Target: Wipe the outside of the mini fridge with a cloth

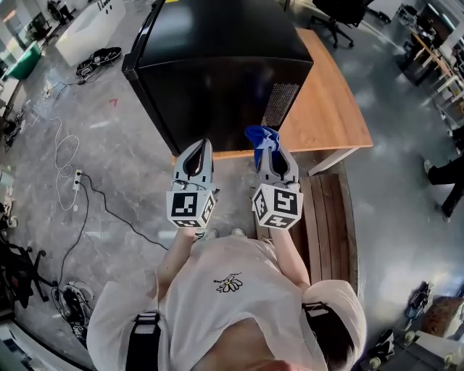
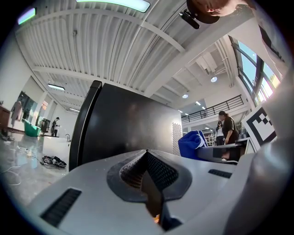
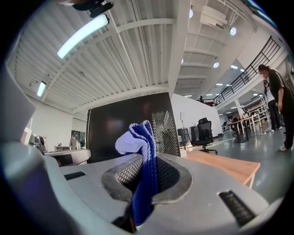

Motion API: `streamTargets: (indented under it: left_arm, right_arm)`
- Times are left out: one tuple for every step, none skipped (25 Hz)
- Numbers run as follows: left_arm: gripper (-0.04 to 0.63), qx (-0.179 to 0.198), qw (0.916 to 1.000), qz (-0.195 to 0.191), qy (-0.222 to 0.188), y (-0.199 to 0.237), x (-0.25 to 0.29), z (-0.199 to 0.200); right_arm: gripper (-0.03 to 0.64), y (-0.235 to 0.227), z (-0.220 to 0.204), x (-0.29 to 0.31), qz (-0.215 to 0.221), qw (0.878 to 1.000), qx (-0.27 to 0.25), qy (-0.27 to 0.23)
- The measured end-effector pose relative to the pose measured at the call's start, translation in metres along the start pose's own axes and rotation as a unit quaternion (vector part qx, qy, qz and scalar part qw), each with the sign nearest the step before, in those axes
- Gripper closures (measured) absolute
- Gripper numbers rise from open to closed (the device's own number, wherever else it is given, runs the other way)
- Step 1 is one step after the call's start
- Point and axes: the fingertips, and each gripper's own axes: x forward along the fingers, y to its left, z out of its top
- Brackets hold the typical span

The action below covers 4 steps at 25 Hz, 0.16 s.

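The black mini fridge (image 1: 221, 65) stands on a wooden table (image 1: 330, 109), its dark side panel and perforated vent (image 1: 280, 103) facing me. It fills the middle of the left gripper view as the fridge (image 2: 124, 133) and shows behind the cloth as the fridge (image 3: 119, 128) in the right gripper view. My right gripper (image 1: 267, 145) is shut on a blue cloth (image 1: 261, 138), which bunches above the jaws as the cloth (image 3: 140, 156), just short of the fridge side. My left gripper (image 1: 197, 148) is shut with nothing in it, beside the right one near the fridge's lower edge.
Cables and a power strip (image 1: 76, 180) lie on the grey floor at left. A wooden bench (image 1: 330, 232) sits below the table at right. Office chairs (image 1: 341, 14) stand behind the table. People stand at the far right (image 2: 227, 133).
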Motion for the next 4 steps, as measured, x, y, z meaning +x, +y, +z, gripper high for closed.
streamTargets:
  left_arm:
    - [0.591,0.000,1.0000,-0.001,-0.001,-0.0007,-0.0005,0.0005]
    - [0.591,0.001,1.0000,-0.001,-0.001,-0.0015,-0.0008,0.0007]
    - [0.591,0.001,1.0000,-0.002,-0.001,-0.0023,-0.0011,0.0008]
    - [0.591,0.001,1.0000,-0.003,-0.002,-0.0031,-0.0014,0.0008]
  right_arm:
    - [0.555,0.0001,-0.0001,-0.0004,0.000,1.000,0.000,0.000]
    - [0.555,-0.0002,-0.0006,-0.0008,0.001,1.000,0.000,0.000]
    - [0.555,-0.0006,-0.0012,-0.0011,0.001,1.000,0.000,0.000]
    - [0.555,-0.0010,-0.0020,-0.0013,0.001,1.000,0.001,0.001]
